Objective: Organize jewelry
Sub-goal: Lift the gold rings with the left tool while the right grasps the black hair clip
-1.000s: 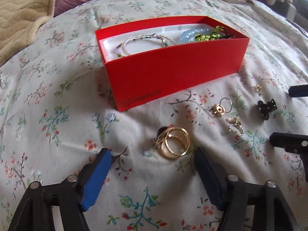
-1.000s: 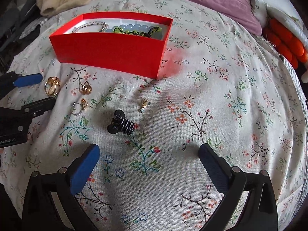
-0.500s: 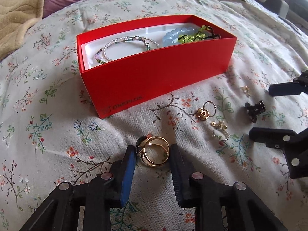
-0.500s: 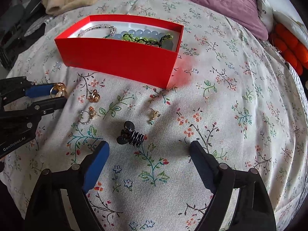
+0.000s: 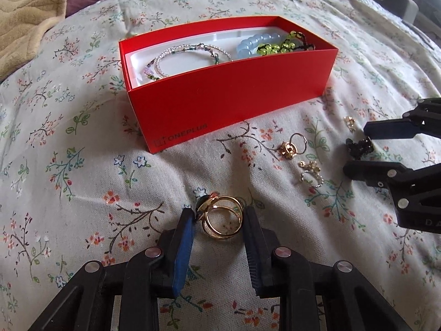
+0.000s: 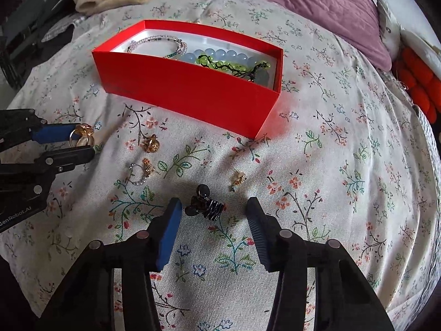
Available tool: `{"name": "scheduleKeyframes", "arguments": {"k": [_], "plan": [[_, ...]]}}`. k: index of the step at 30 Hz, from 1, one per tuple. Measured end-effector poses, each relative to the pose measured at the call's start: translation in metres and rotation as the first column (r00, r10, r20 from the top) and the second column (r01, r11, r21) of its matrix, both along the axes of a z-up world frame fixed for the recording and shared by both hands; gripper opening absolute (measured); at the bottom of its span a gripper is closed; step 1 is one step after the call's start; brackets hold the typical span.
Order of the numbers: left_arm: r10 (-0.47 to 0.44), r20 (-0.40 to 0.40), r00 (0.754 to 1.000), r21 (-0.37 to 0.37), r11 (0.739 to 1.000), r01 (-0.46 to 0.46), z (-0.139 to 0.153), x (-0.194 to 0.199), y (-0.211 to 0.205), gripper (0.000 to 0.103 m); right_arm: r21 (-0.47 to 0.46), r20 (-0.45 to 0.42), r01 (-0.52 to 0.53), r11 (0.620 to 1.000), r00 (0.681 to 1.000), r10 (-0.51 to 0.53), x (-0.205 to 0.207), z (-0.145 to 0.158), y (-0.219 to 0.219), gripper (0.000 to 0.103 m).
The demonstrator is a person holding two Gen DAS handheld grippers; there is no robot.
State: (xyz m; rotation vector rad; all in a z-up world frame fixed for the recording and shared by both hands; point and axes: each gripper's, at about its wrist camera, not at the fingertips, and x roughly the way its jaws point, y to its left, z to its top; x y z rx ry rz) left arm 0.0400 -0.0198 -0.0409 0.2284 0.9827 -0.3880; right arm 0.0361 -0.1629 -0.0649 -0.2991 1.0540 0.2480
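A red box [image 5: 237,93] [image 6: 193,88] on the floral bedspread holds beaded bracelets [image 5: 190,55], blue beads [image 6: 220,55] and a green bead string [image 5: 278,45]. My left gripper [image 5: 219,218] [image 6: 81,142] is shut on a cluster of gold rings [image 5: 222,220] [image 6: 81,135] lying on the cloth. My right gripper [image 6: 213,209] [image 5: 358,147] is open, its fingers either side of a small black hair claw [image 6: 205,207] [image 5: 359,146] and apart from it.
Loose pieces lie on the cloth between the grippers: a gold flower ring [image 5: 292,146] [image 6: 151,143], a pearl ring [image 5: 310,173] [image 6: 140,171] and a small gold earring [image 6: 238,179] [image 5: 350,121]. A purple pillow [image 6: 317,5] and beige blanket [image 5: 24,13] lie behind the box.
My left gripper has moved forward and closed onto the gold rings. My right gripper has moved forward and narrowed around the black hair claw.
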Motion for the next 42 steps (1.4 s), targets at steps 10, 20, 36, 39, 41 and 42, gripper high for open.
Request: {"name": "scheduleKeyframes", "arguments": {"k": [10, 20, 36, 39, 41, 42], "plan": [[0.079, -0.056, 0.995, 0.001, 0.997, -0.079, 0.006, 0.003, 0.013, 0.029, 0.026, -0.059, 0.026, 0.999, 0.998, -0.024, 0.005, 0.002, 0.007, 0.029], [0.163, -0.107, 0.981, -0.033, 0.985, -0.168, 0.017, 0.005, 0.028, 0.029, 0.063, -0.087, 0.073, 0.995, 0.994, -0.067, 0.005, 0.014, 0.003, 0.029], [0.212, -0.062, 0.975, -0.14, 0.966, -0.219, 0.068, 0.009, 0.036, 0.029, 0.184, -0.078, 0.125, 0.975, 0.991, -0.112, 0.012, 0.067, 0.002, 0.029], [0.22, -0.05, 0.974, -0.159, 0.961, -0.225, 0.076, 0.012, 0.037, 0.029, 0.205, -0.071, 0.135, 0.969, 0.99, -0.123, 0.016, 0.076, 0.0, 0.029], [0.229, -0.046, 0.972, -0.173, 0.957, -0.233, 0.08, 0.015, 0.038, 0.029, 0.213, -0.068, 0.14, 0.967, 0.989, -0.129, 0.019, 0.08, -0.001, 0.029], [0.234, -0.045, 0.971, -0.18, 0.954, -0.238, 0.082, 0.016, 0.039, 0.029, 0.216, -0.067, 0.142, 0.966, 0.989, -0.131, 0.02, 0.081, -0.002, 0.029]]}}
